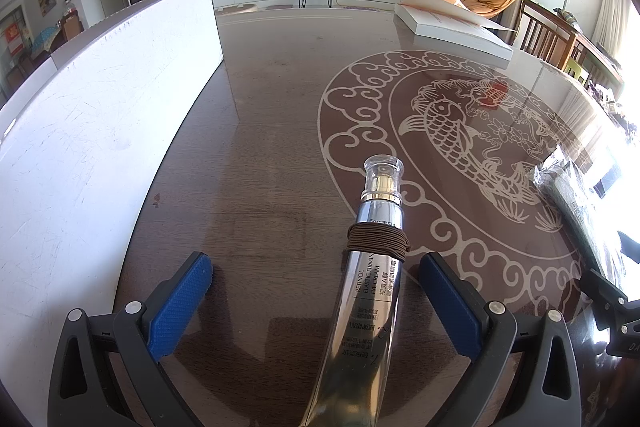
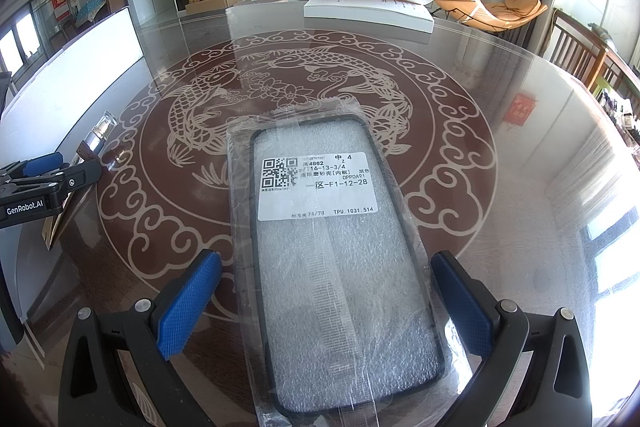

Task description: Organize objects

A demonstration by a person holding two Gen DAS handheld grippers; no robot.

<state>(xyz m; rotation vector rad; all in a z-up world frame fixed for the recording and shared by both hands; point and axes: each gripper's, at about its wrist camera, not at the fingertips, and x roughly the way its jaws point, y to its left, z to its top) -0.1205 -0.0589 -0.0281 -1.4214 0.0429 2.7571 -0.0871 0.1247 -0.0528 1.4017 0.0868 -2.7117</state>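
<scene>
Two open claws (left (image 1: 316, 291), right (image 2: 328, 291)) straddle tube (image 1: 362, 291), phone case (image 2: 336, 251); book (image 2: 368, 9) beyond.

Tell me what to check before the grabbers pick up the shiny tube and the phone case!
1. Left gripper open around the eye cream tube: ok.
2. Tube centred between the fingers: not ok, it sits nearer the right one.
3. Right gripper open around the bagged phone case: ok.
4. Case centred between the fingers: ok.
5. Both things lying flat on the table: ok.
6. Where to put them: cannot tell.
</scene>
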